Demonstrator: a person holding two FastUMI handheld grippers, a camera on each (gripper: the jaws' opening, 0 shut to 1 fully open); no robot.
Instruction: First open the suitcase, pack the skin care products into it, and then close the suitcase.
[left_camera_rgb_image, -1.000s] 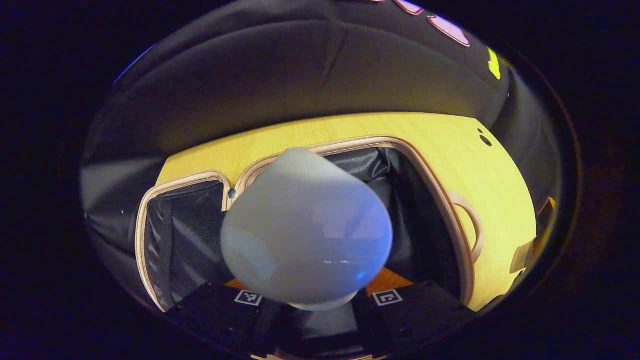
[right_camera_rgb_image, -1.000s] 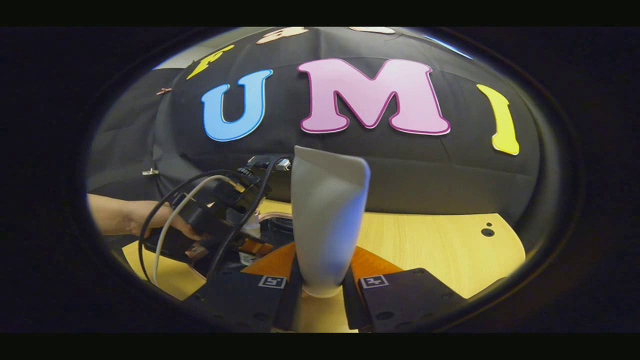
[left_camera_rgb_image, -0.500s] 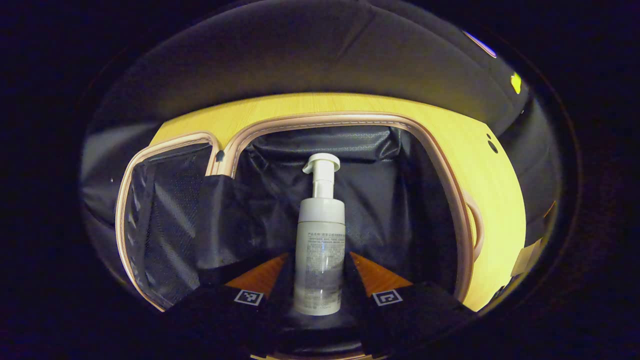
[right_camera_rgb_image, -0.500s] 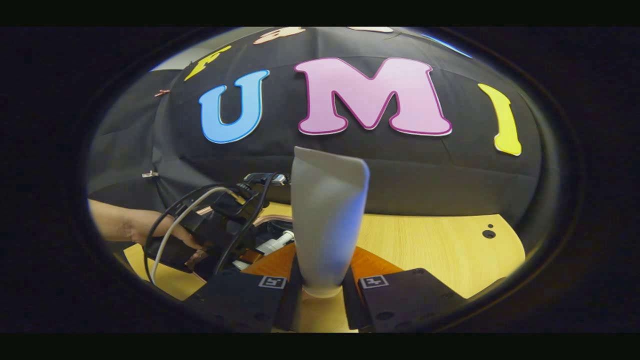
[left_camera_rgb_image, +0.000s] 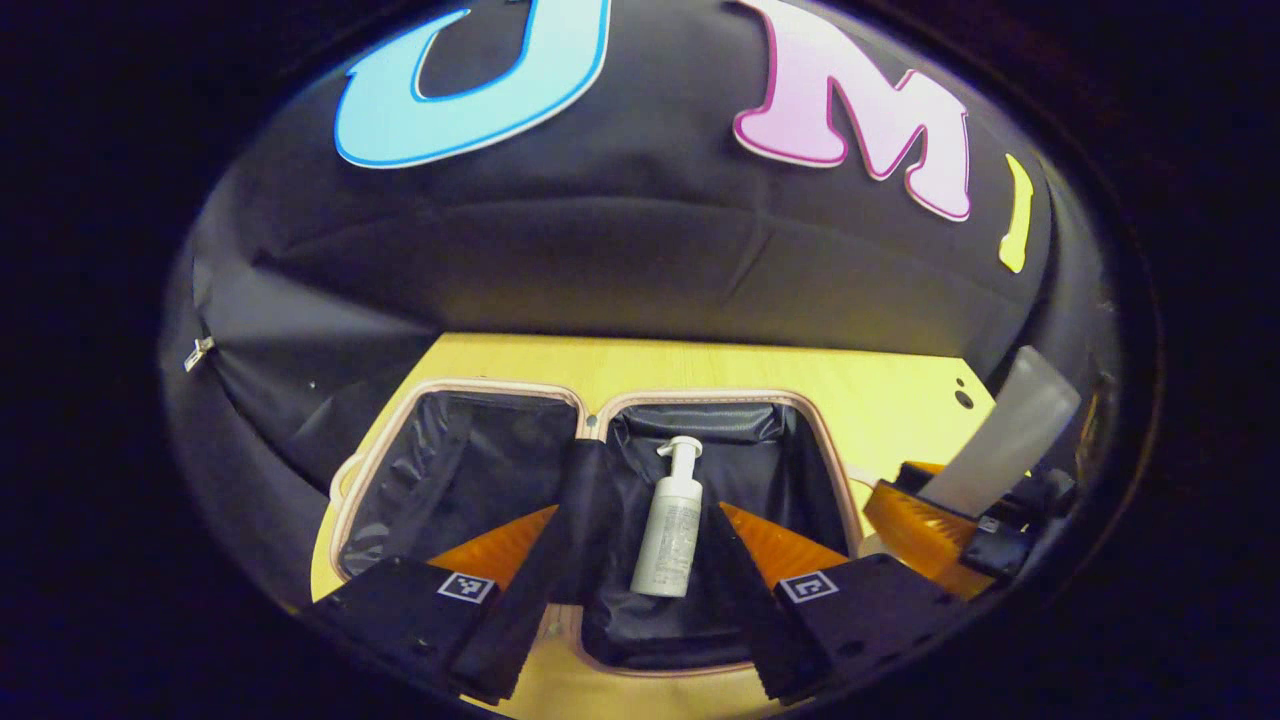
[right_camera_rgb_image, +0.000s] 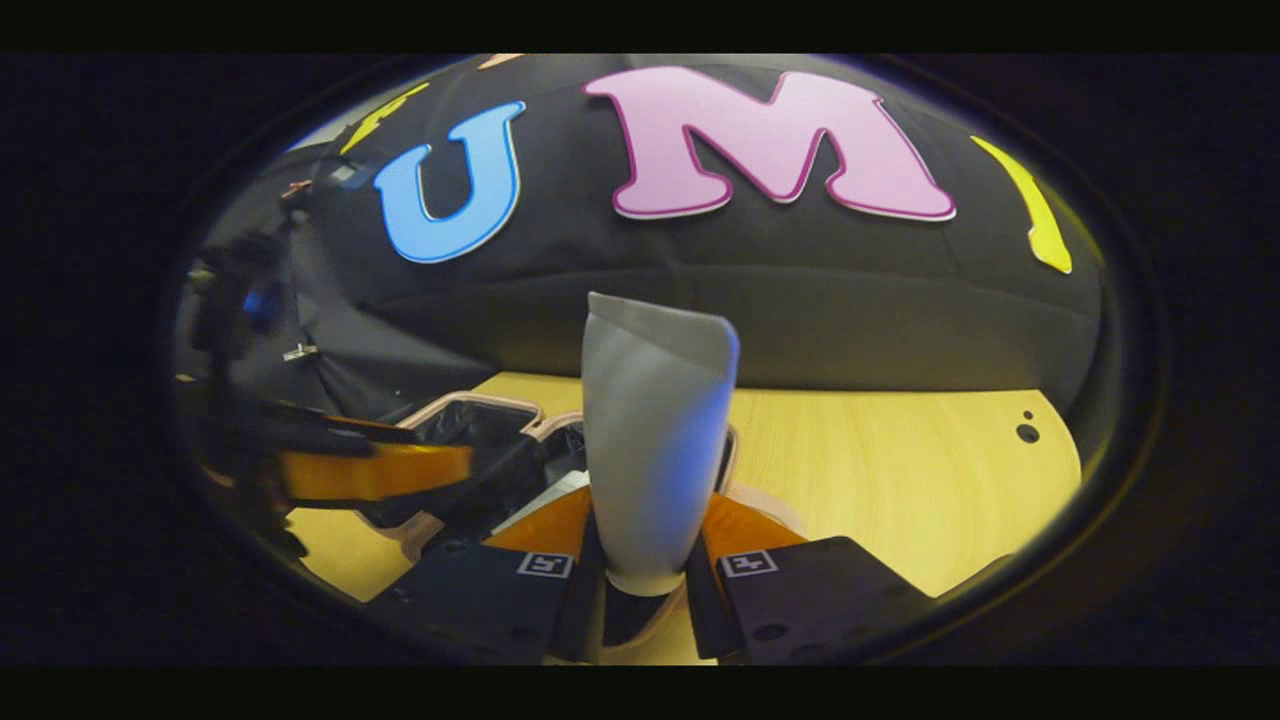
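- Suitcase (left_camera_rgb_image: 450, 480) lies open on the table (left_camera_rgb_image: 760, 365), its rim ahead of the left gripper (left_camera_rgb_image: 640, 600), jaws wide, empty.
- Pump bottle (left_camera_rgb_image: 668, 525) lies inside, between those jaws.
- Right gripper (right_camera_rgb_image: 645, 580) clamps an upright tube (right_camera_rgb_image: 655, 440).

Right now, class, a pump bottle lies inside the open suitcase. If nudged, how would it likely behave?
The pump bottle lies on its side on loose lining, and its round body suggests it might roll. Its narrow pump head looks like the weak point if pressed. The suitcase walls around it would probably stop it soon.
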